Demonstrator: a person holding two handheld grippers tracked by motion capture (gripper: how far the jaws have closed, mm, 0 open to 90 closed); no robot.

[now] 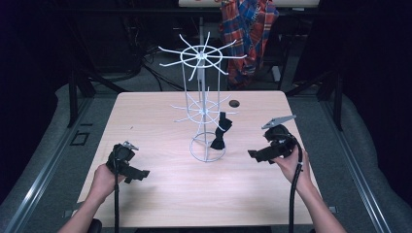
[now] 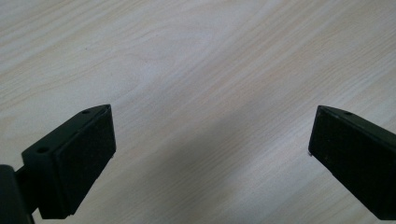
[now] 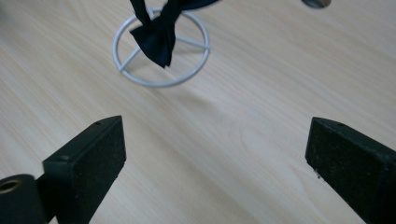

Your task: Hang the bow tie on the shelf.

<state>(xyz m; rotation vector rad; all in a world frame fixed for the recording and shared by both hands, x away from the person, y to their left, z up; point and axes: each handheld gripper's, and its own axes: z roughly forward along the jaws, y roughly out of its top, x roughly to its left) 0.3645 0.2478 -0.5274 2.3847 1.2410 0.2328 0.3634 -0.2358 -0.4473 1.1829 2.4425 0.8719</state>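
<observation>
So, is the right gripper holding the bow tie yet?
No, the right gripper has its fingers spread wide with bare table between them, while the bow tie hangs on the wire rack.

Bare forearms; black left gripper [image 1: 138,174], right gripper [image 1: 255,155], black ribbed cables.

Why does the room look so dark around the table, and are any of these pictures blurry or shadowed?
High view: light falls on the table; surroundings are near black, and the white wire rack looks soft. Left gripper view: a grey shadow crosses the wood between the open left tool. Right gripper view: the dark bow tie is slightly blurred beyond the open right tool.
</observation>
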